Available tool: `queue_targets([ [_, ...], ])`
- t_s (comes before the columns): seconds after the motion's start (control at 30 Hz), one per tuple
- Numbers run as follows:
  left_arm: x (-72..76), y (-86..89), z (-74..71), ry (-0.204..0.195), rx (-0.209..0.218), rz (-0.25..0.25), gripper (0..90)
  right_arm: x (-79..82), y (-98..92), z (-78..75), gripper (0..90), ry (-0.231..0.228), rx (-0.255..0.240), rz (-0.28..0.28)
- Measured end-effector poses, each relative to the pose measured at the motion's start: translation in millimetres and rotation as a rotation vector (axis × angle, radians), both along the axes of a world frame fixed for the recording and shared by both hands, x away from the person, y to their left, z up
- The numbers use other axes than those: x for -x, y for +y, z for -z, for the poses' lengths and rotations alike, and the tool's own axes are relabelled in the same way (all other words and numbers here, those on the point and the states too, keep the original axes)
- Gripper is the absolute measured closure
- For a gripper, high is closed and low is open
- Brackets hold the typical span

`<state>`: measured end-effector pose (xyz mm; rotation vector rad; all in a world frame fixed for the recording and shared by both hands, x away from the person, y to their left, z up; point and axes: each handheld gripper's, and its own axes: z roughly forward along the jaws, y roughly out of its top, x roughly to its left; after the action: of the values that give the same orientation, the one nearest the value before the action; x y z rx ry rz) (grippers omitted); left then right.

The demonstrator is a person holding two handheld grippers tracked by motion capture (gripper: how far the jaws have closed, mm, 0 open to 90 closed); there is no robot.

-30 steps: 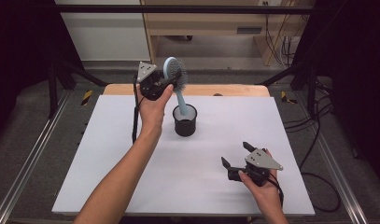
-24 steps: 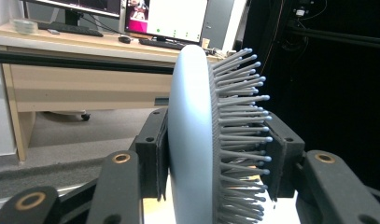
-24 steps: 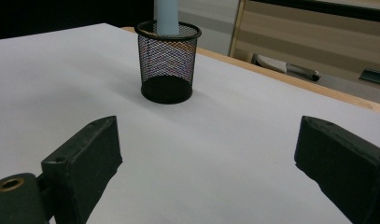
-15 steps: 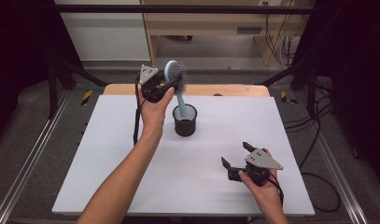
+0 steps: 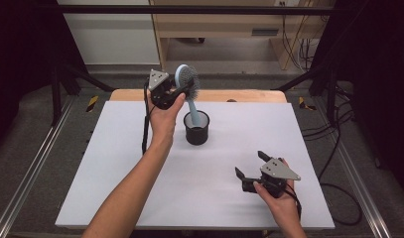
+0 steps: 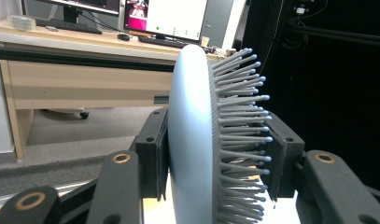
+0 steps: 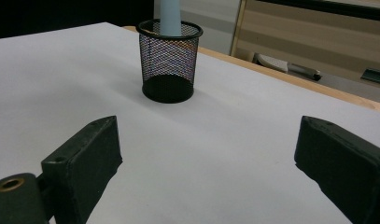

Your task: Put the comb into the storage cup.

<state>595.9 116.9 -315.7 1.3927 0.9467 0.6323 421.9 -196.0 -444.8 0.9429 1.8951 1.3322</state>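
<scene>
- The left gripper point(image 5: 179, 91) is raised over the far middle of the table point(image 5: 115, 163), its jaws clenched on the head of a pale blue hairbrush point(image 5: 187, 79).
- In the left gripper view one pad presses the smooth back of the hairbrush point(image 6: 190, 140) and the other pad pushes into the bristles (their tips bend against it).
- The brush stands nearly upright, head up; its handle runs down into a black mesh cup point(image 5: 196, 128).
- The cup sits on the white table surface, a little far of centre and just right of the left hand point(image 5: 165, 116).
- In the right gripper view the mesh cup point(image 7: 169, 60) stands ahead, with the pale blue handle rising out of its top.
- The right gripper point(image 5: 249, 171) lies low at the near right of the table, well apart from the cup, held by the right hand point(image 5: 279, 196).
- Its jaws are spread wide and released, with only bare table between them (clear in the right gripper view).
- A wooden strip point(image 5: 239, 95) edges the table's far side.
</scene>
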Motion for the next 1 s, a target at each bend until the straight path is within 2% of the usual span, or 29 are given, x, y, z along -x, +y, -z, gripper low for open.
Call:
queue_targets([
  [0.8, -0.3, 1.1, 8.2, -0.004, -0.001, -0.019, 50.3, -0.2, -0.1, 0.1, 7.5, -0.001, 0.002, -0.001],
  [1.0, -0.8, 1.0, 9.1, 0.005, 0.024, -0.012, 50.2, 0.0, 0.2, 0.2, 7.5, -0.002, 0.005, -0.002],
])
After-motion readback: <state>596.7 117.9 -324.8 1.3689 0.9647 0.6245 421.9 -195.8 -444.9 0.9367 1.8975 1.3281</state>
